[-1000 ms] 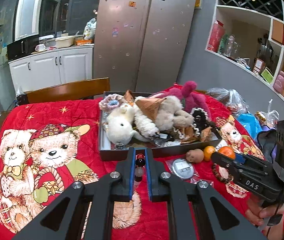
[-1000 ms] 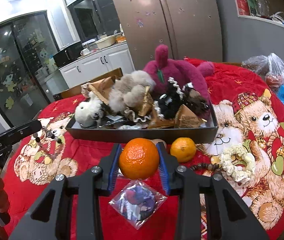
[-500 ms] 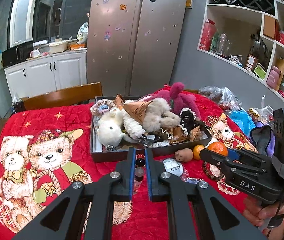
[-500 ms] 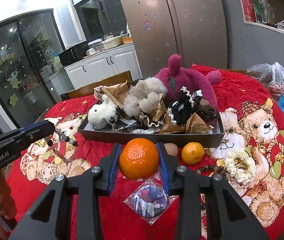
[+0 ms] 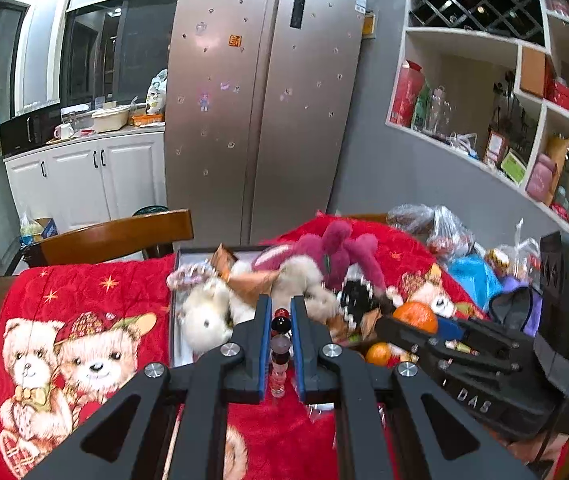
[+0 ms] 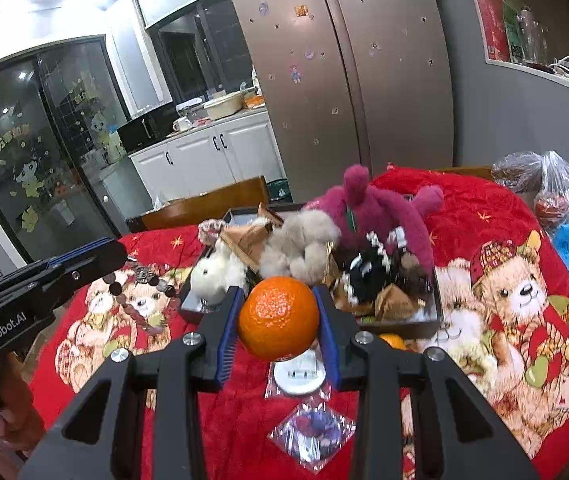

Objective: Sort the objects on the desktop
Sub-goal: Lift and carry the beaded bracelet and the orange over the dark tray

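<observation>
1. left gripper (image 5: 281,330) jaws clenched on dangling string of dark and clear beads (image 5: 280,340), above red bear-print counter (image 5: 84,292).
2. right gripper (image 6: 279,322) jaws grasping round orange tangerine (image 6: 279,324), before dark tray (image 6: 398,326) of plush toys.

1. The table carries a red quilted cover (image 6: 480,216) printed with teddy bears.
2. A dark tray (image 6: 400,326) heaped with plush toys sits on the cover (mid-table).
3. Just before the tray lie a small orange (image 5: 377,353), a round white item in a clear bag (image 6: 299,376) and another clear packet (image 6: 311,432).
4. Plastic bags (image 6: 552,192) crowd the right edge.
</observation>
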Demonstrator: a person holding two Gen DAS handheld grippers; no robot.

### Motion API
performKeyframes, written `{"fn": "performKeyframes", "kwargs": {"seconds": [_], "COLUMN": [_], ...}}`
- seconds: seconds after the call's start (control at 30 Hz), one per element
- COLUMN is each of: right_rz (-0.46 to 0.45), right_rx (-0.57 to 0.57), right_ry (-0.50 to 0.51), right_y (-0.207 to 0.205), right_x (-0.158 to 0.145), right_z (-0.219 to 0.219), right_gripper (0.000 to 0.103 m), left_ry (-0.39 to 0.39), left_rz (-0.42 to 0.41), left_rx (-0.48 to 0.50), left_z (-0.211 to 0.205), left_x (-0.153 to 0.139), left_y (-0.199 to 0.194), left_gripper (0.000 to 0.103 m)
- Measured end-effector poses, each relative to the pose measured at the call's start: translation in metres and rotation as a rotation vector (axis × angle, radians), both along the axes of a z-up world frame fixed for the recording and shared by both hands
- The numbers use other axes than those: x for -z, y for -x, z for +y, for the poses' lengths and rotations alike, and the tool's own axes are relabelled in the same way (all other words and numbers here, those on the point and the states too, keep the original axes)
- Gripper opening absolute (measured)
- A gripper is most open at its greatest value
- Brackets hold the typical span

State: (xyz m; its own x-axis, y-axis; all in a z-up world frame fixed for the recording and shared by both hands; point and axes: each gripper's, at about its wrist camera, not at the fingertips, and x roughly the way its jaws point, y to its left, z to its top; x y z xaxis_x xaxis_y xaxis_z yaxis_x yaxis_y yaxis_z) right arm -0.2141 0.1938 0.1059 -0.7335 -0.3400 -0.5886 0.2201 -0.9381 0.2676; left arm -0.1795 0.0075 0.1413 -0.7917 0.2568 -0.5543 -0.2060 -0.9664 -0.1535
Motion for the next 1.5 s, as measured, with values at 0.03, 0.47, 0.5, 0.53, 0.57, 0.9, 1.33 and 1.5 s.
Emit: {"fn": "performKeyframes", "kwargs": {"seconds": [0.03,0.47,0.5,0.53,0.57,0.9,1.33,1.5], "right_rz": [0.000,-0.017,-0.020,-0.024,-0.026,-0.018,-0.121,-0.143], "right_rx": [0.000,-0.004,-0.002,-0.003,-0.001,-0.010,-0.046,-0.048], "right_ry": [0.013,0.136,0.141,0.139,0.134,0.052,0.139,0.194], "right_y": [0.005,0.084,0.092,0.101,0.108,0.184,0.210,0.214], "right_x": [-0.002,-0.002,-0.002,-0.001,-0.001,0.015,0.055,0.062], "right_z": [0.001,-0.002,-0.002,-0.004,-0.005,-0.036,-0.039,-0.034], "right_gripper": [0.036,0.036,0.036,0.036,0.036,0.036,0.036,0.036], "left_ry": [-0.009,-0.064,-0.067,-0.065,-0.066,-0.076,-0.006,-0.018], "left_rz": [0.003,0.005,0.005,0.006,0.010,0.026,-0.067,-0.079], "left_rx": [-0.003,-0.055,-0.065,-0.076,-0.082,-0.135,-0.154,-0.169], "left_z": [0.000,-0.009,-0.010,-0.012,-0.014,-0.036,-0.028,-0.033], "left_x": [-0.002,0.001,0.003,0.006,0.009,0.015,0.048,0.052], "left_y": [0.006,0.093,0.099,0.105,0.111,0.151,0.174,0.177], "left_gripper": [0.009,0.009,0.009,0.010,0.010,0.009,0.010,0.010]}}
